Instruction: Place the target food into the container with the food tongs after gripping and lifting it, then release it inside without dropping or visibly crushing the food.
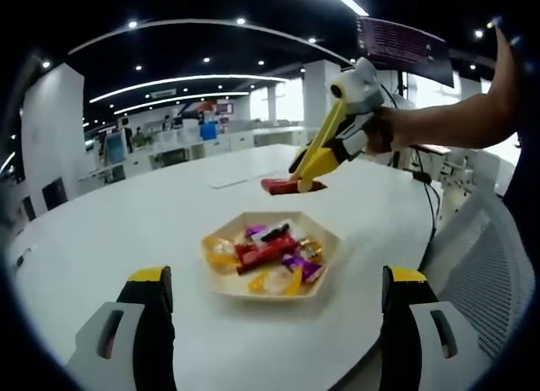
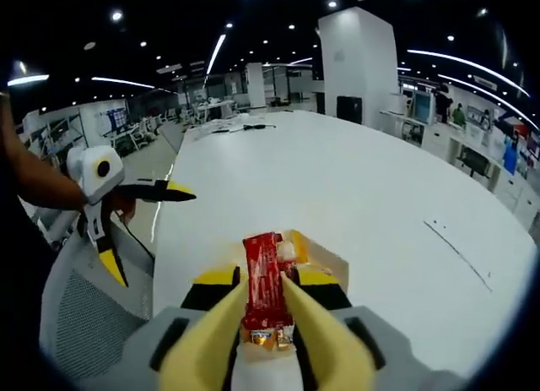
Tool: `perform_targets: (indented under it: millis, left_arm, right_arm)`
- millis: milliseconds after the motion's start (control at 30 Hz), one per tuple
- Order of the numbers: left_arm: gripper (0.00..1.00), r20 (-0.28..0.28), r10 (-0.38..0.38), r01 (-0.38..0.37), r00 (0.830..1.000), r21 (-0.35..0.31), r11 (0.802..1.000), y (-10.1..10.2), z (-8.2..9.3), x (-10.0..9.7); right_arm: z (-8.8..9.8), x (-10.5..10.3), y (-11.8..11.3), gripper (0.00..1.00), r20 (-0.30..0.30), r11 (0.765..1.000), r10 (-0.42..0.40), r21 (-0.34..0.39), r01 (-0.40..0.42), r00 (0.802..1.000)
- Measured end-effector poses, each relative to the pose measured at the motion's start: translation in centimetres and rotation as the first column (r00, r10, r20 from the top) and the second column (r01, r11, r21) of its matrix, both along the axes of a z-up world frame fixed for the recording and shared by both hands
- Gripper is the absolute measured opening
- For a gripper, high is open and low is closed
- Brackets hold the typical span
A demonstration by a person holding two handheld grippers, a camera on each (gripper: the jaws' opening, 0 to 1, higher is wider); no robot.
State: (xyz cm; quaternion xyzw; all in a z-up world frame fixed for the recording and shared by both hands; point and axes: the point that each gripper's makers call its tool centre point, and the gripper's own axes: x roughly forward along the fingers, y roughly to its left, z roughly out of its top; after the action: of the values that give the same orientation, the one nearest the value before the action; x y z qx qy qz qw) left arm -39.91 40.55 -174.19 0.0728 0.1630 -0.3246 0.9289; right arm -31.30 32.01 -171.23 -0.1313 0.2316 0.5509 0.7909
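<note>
Right tool (image 2: 268, 311) with long yellow tong arms clamping red wrapped candy bar (image 2: 263, 281). Bar's long side running straight along arms, far end pointing away from camera. In left gripper view, right tool (image 1: 295, 185) holding red bar (image 1: 280, 186) flat above white round surface (image 1: 126, 230), just behind beige six-sided tray (image 1: 325, 239). Tray sitting on surface, holding bright mixed wrapped candies (image 1: 270, 257). Left tool (image 1: 274, 319) gaping wide, gripping nothing, near tray. Mesh chair (image 1: 485, 264) standing beside surface.
</note>
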Motion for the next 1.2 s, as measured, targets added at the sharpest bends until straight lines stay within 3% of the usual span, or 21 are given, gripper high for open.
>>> perform_targets:
  millis: [500, 1200]
  left_arm:
    - [1.0, 0.018, 0.017, -0.017, 1.0, 0.011, 1.0, 0.3, 0.2, 0.2]
    - [1.0, 0.013, 0.015, -0.015, 1.0, 0.016, 1.0, 0.3, 0.0, 0.3]
  right_arm:
    - [0.9, 0.3, 4.5, 0.23, 0.022, 0.997, 0.072, -0.002, -0.072, 0.997]
    - [-0.6, 0.4, 5.4, 0.26, 0.039, 0.994, 0.108, -0.028, -0.107, 0.993]
